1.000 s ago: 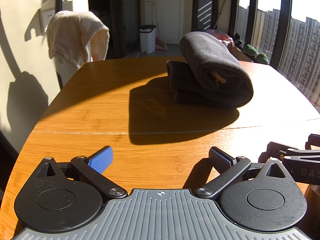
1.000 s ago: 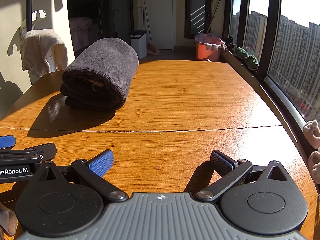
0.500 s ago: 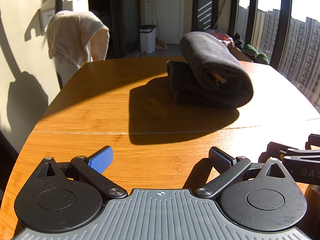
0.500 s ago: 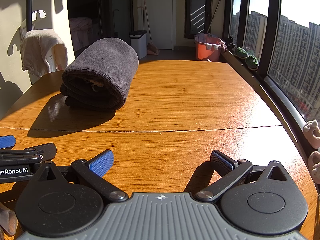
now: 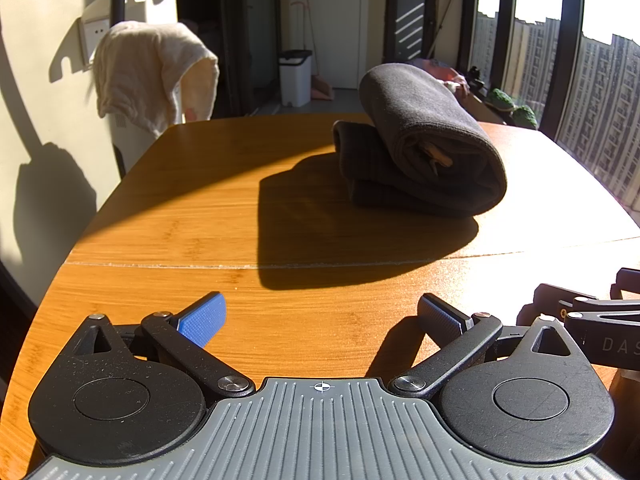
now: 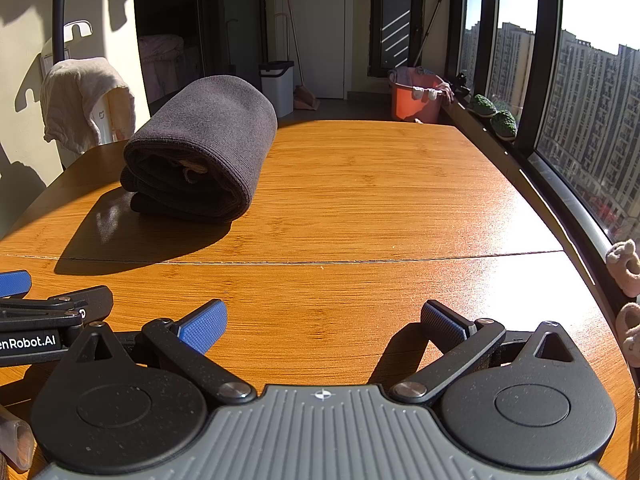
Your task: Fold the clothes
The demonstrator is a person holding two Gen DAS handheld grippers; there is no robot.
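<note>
From the left wrist camera we see the left tongs (image 5: 322, 316) standing wide apart, with nothing between their two pads. They are low over the near part of the wooden tabletop (image 5: 200, 208). The folded dark garment (image 5: 424, 156) lies on the tabletop beyond a thin seam in the wood, ahead of us and a little to the right, well apart from the tongs. It is doubled over itself in a thick bundle (its rounded fold points toward us), and it throws a long shadow to the left. At the right edge, part of the right tongs (image 5: 592, 312) shows. Behind the tabletop a pale cloth (image 5: 152, 76) hangs by the wall.

From the right wrist camera we see the right tongs (image 6: 324, 318) also spread wide and empty, low over the sunny wood. Here the dark garment (image 6: 208, 148) lies ahead on the left, again past the seam and not touched by anything. The left tongs (image 6: 48, 304) appear at the left edge. Far behind stands an orange basin (image 6: 414, 98) near the window.
</note>
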